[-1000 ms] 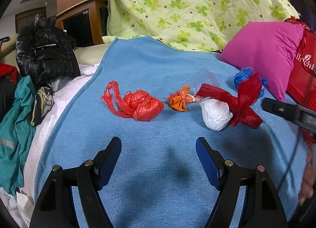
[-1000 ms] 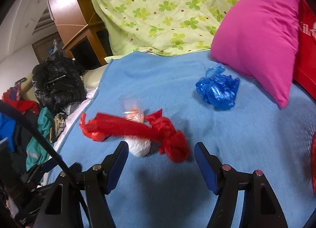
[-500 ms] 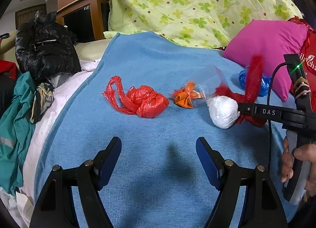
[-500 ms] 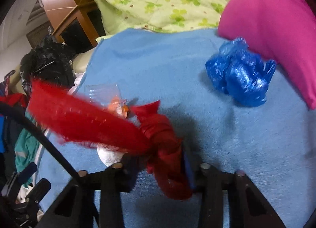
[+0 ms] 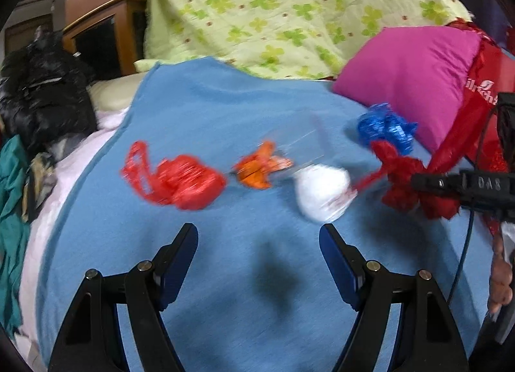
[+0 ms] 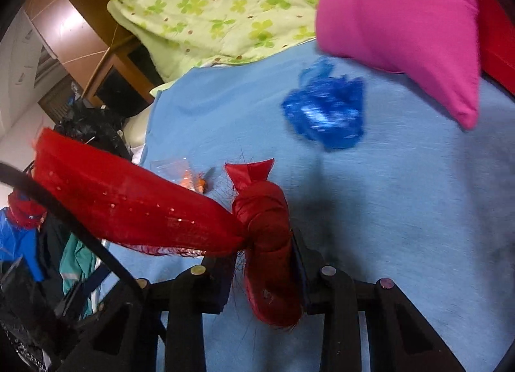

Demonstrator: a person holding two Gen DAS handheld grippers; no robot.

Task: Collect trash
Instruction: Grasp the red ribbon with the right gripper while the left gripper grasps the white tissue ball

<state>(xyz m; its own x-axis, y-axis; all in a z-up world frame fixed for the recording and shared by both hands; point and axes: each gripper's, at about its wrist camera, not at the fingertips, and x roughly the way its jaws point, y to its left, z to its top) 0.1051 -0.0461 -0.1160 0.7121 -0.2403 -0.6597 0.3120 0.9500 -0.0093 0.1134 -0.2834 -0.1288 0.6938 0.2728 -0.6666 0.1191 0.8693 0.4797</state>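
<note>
Blue blanket point(image 6: 402, 211); right fingers point(image 6: 297, 262) clamping red ribbon point(image 6: 264, 227).

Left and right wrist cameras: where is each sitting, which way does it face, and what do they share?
Left wrist: on the left gripper, open, angled down over the blue blanket; the right gripper and a hand show at the right edge.
Right wrist: on the right gripper, shut on the red ribbon, facing the blue bag.
Shared: blanket, ribbon, blue bag, pink pillow, orange wrapper.
</note>
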